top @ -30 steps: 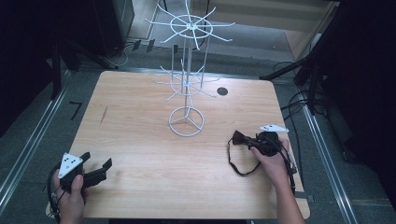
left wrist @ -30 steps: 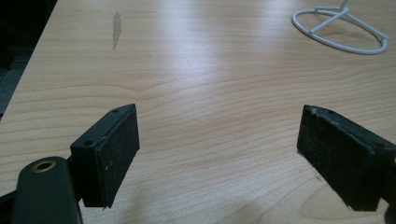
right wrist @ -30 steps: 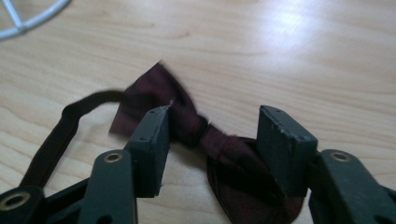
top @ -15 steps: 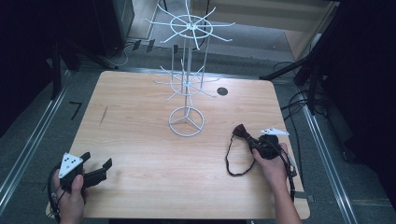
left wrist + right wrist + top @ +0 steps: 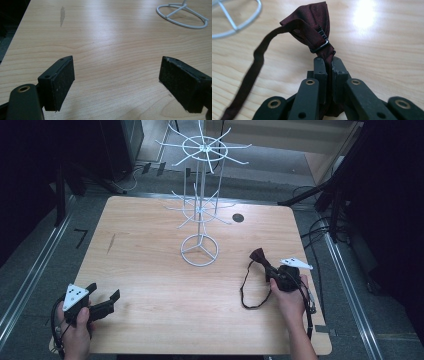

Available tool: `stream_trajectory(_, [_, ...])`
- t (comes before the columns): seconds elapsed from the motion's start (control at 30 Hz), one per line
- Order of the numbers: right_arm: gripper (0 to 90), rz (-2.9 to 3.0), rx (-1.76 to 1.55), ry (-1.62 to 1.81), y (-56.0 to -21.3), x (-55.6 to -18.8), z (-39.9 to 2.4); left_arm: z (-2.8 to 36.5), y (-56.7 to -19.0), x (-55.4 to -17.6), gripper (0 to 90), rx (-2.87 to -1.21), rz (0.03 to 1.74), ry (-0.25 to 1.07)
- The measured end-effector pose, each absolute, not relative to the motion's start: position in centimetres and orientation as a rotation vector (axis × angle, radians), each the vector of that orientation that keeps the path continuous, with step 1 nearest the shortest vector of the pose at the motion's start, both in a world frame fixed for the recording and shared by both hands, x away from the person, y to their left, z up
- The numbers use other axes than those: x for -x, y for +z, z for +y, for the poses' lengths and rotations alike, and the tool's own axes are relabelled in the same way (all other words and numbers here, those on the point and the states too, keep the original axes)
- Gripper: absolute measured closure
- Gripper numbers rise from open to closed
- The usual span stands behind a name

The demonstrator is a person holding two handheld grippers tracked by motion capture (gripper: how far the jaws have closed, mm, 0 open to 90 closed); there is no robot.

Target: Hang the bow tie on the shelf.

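Observation:
A dark maroon bow tie [image 5: 259, 255] [image 5: 312, 27] with a black clasp and a long strap [image 5: 244, 293] lies at the right of the wooden table [image 5: 150, 270]. My right gripper [image 5: 268, 268] [image 5: 329, 61] has just been closing and is now shut on the tie's fabric just behind the clasp. The strap trails in a loop on the wood toward the person. Near the table's front left corner my left gripper [image 5: 105, 293] [image 5: 117, 77] rests open, with only bare wood between its pads [image 5: 65, 80].
A white wire display stand [image 5: 200, 210] with hooked arms rises at the table's middle back, its ring base [image 5: 200, 250] [image 5: 182, 22] [image 5: 237, 30] left of the tie. A black round hole [image 5: 238, 218] sits behind it. Dark stands and cables surround the table.
The right gripper's jaws have closed onto the bow tie, and the tie's free end has tipped up slightly. The left gripper has not moved.

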State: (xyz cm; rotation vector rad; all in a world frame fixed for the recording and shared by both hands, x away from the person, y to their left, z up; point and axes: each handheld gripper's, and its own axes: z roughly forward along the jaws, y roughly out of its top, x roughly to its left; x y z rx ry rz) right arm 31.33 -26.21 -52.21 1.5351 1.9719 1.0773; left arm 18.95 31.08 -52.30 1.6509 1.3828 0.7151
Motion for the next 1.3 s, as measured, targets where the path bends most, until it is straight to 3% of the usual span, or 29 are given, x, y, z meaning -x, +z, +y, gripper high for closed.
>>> stream_trajectory(1.3, [86.1,1.794,-1.364,1.359,-43.8,-30.7,-21.4,31.0,-52.3,-19.0,14.0,-1.654,1.381,0.716])
